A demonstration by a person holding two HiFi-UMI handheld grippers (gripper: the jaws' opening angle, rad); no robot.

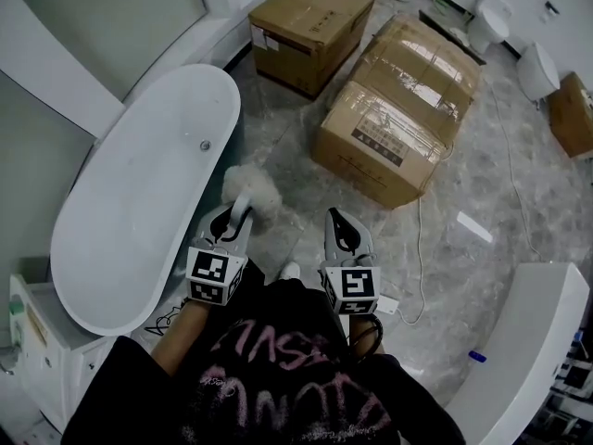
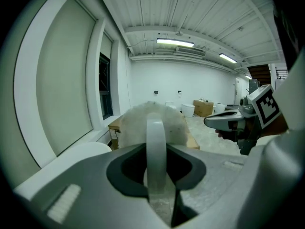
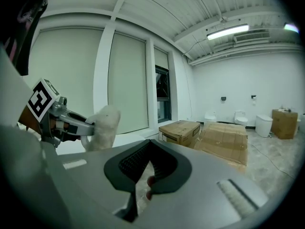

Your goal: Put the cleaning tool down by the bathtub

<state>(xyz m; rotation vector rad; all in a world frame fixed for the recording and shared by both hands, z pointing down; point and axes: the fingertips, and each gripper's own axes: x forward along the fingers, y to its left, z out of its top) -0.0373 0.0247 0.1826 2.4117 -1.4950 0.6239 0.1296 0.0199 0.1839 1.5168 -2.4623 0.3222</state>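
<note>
The cleaning tool is a fluffy white duster head (image 1: 252,191) on a pale handle (image 2: 156,151). My left gripper (image 1: 237,214) is shut on that handle, and the head sticks out ahead of its jaws, just right of the bathtub's rim. The white oval bathtub (image 1: 139,202) lies at the left. In the left gripper view the duster head (image 2: 151,123) fills the middle. My right gripper (image 1: 341,227) hangs beside it, jaws shut with nothing between them. From the right gripper view the duster head (image 3: 104,126) and left gripper (image 3: 88,130) show at the left.
Two big cardboard boxes (image 1: 398,109) (image 1: 310,28) stand on the marble floor ahead. Toilets (image 1: 489,19) and a smaller box (image 1: 572,114) sit at the far right. A white cable (image 1: 422,248) runs over the floor. A white cabinet (image 1: 37,355) is at bottom left, another white fixture (image 1: 528,341) at bottom right.
</note>
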